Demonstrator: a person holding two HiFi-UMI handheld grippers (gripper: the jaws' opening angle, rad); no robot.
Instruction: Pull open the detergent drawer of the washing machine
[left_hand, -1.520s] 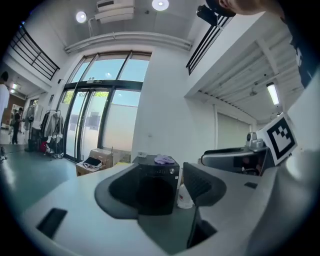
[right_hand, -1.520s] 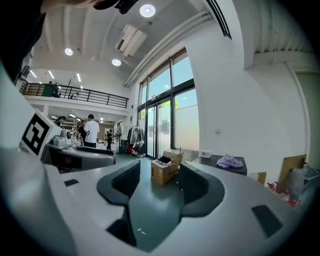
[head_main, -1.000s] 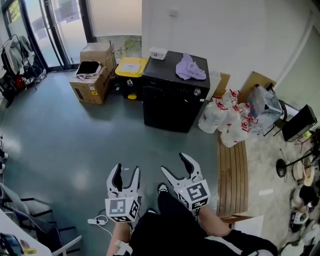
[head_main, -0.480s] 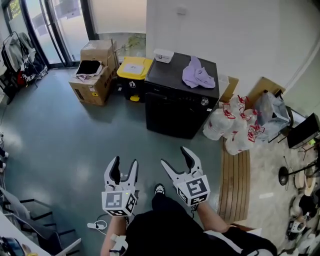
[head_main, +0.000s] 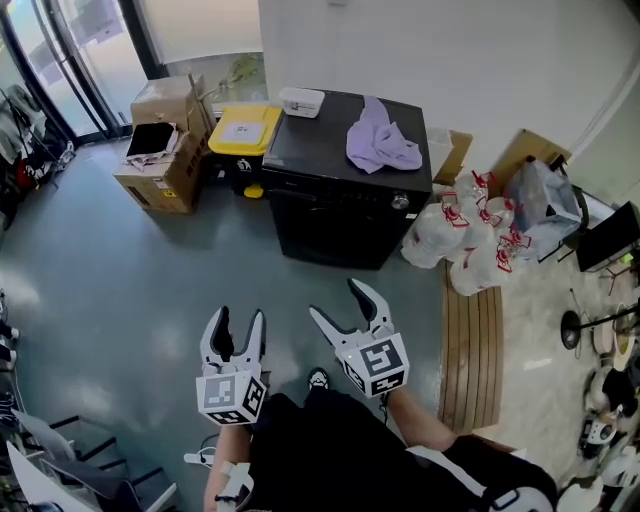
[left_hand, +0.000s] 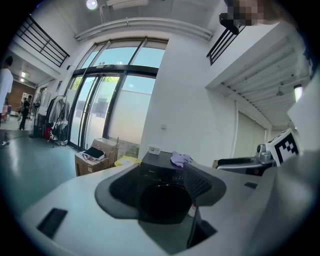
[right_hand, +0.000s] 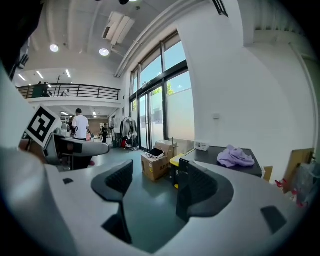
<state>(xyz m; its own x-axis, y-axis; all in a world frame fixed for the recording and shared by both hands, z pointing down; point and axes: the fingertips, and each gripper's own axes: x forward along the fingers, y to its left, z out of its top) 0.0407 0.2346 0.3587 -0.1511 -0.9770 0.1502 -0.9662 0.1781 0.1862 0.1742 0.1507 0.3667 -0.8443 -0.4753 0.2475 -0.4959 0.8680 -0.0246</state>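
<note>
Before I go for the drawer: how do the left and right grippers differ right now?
The right gripper is held a little farther forward than the left gripper. The left gripper frames the washing machine squarely between its jaws. The right gripper is aimed to one side of it, with a cardboard box and floor between its jaws. Both are open, empty and well short of the machine.

All views toward distant washing machine (head_main: 340, 215)
</note>
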